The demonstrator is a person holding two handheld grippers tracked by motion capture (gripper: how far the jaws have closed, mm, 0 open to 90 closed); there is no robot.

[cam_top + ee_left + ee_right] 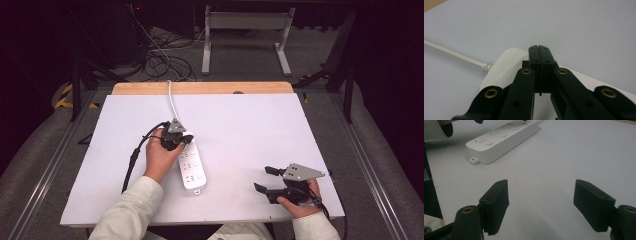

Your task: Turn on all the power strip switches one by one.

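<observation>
Found a white power strip (192, 169) lying flat on the white table (250, 130), a bit left of the middle, with its white cord (171, 100) running off to the far edge. Counted 3 sets of sockets (193, 176) on top, all bare, with no plug in any of them.

Held the left tool (176, 137) over the cord end of the power strip (506, 65), pointing down at it. Kept its 2 black jaws pressed tight together, with nothing between them. Seemed, in the left gripper view, to sit right on the top of the strip or just above it; could not tell for sure about touching. Wrapped the left hand (159, 157) around that tool, just beside the strip.

Rested the right tool (264, 179) near the front right corner of the table, well apart from the strip. Spread its 2 jaws wide, with just bare table between them.

Looked like the early part of the job: probably poking at a switch at the cord end with the closed tip. Could not see that spot under the tool, so could not say whether pushed yet. Saw no sign of lifting or plugging in. Most likely left to do: finish the push, then lift the left tool away. Saw no job for the right tool yet.
</observation>
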